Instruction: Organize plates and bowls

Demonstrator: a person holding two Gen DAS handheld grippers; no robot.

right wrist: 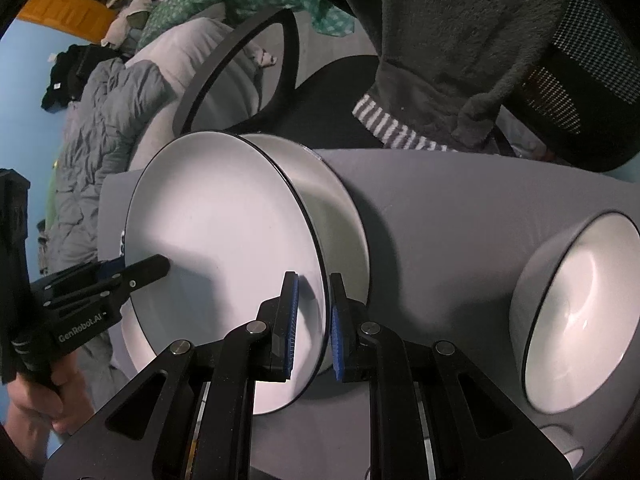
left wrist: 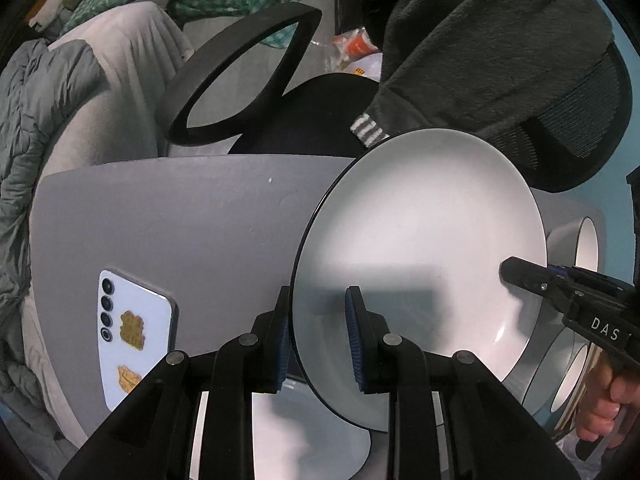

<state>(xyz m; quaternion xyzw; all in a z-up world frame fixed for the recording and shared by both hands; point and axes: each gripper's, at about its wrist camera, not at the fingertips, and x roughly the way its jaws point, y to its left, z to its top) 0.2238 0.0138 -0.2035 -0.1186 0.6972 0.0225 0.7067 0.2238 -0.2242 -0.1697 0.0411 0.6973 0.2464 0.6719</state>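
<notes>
Both grippers, left gripper (left wrist: 318, 340) and right gripper (right wrist: 312, 324), are pinching the white plate (left wrist: 420, 248) at opposite rims, jaws nearly closed, keeping it level above the second plate (right wrist: 340, 216), frame center.

Glossy white glazed plate (left wrist: 424, 240), probably ceramic; matt grey table (left wrist: 180, 216); ribbed blue rubbery jaws pads (right wrist: 294, 320).

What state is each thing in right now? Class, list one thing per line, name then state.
Top plate: lifted and tilted, gripped at opposite rims.
Lower plate: lying on the grey table, under the lifted one.
Bowl: upright on the table, empty.
Phone: face down on the table.
Left gripper: shut on the top plate's rim.
Right gripper: shut on the opposite rim.
</notes>
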